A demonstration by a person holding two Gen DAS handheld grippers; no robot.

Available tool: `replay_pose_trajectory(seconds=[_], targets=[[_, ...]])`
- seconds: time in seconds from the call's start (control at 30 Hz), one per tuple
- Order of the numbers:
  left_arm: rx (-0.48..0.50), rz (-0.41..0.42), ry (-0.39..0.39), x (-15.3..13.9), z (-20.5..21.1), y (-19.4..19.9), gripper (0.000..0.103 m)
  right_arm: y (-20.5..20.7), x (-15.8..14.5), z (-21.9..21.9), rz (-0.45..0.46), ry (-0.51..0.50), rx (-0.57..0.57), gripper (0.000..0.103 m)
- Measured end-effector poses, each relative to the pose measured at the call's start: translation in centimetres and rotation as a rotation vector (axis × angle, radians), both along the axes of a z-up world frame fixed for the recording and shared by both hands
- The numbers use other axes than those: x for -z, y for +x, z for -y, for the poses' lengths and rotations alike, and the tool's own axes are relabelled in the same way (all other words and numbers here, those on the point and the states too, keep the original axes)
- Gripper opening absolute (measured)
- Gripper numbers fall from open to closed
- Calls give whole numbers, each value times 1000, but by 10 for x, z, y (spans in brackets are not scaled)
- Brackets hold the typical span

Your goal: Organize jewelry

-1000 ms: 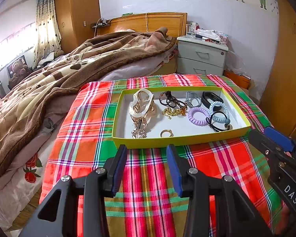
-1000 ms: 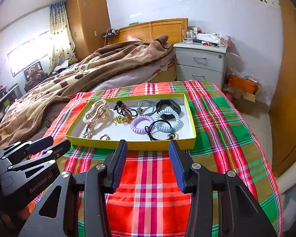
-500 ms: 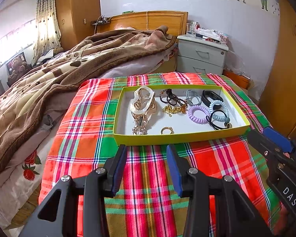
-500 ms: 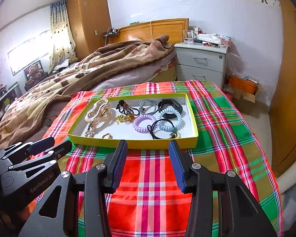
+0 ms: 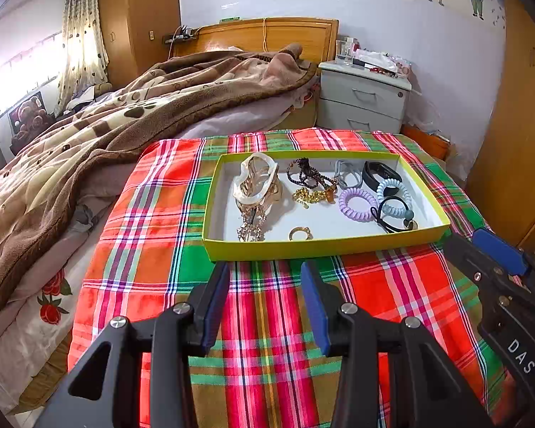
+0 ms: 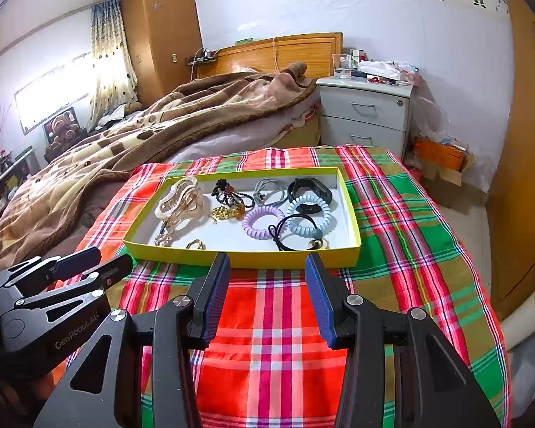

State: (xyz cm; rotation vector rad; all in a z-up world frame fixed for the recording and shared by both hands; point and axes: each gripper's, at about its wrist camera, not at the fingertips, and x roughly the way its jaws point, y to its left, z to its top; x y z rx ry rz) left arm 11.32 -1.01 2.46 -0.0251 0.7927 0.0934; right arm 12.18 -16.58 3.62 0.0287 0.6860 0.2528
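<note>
A shallow yellow-green tray [image 5: 303,249] lies on the plaid cloth and holds jewelry. Inside are a cream hair claw [image 5: 255,183], a dark bead bracelet [image 5: 308,174], a gold chain [image 5: 312,196], a gold ring [image 5: 300,233], a purple coil tie [image 5: 356,203], a pale blue coil tie [image 5: 392,192] and a black band [image 5: 378,174]. My left gripper [image 5: 264,278] hovers open just short of the tray's near wall, nothing between its fingers. My right gripper [image 6: 267,271] stands open and empty before the same tray [image 6: 246,258], to the right of the left gripper [image 6: 85,264].
The plaid cloth [image 5: 267,356] covers the foot of a bed. A brown blanket [image 5: 89,149] is heaped to the left. A grey nightstand [image 6: 365,114] with clutter stands behind, an orange box [image 6: 438,153] on the floor beside it, and wooden wardrobes [image 6: 524,178] on the right.
</note>
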Motion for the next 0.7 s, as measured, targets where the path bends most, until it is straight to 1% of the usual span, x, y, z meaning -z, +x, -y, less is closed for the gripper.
replay_pose_trajectory(seconds=[0.7], targets=[[1, -5, -1, 1, -1, 0, 43, 1, 0, 0, -2, -3, 1, 44]])
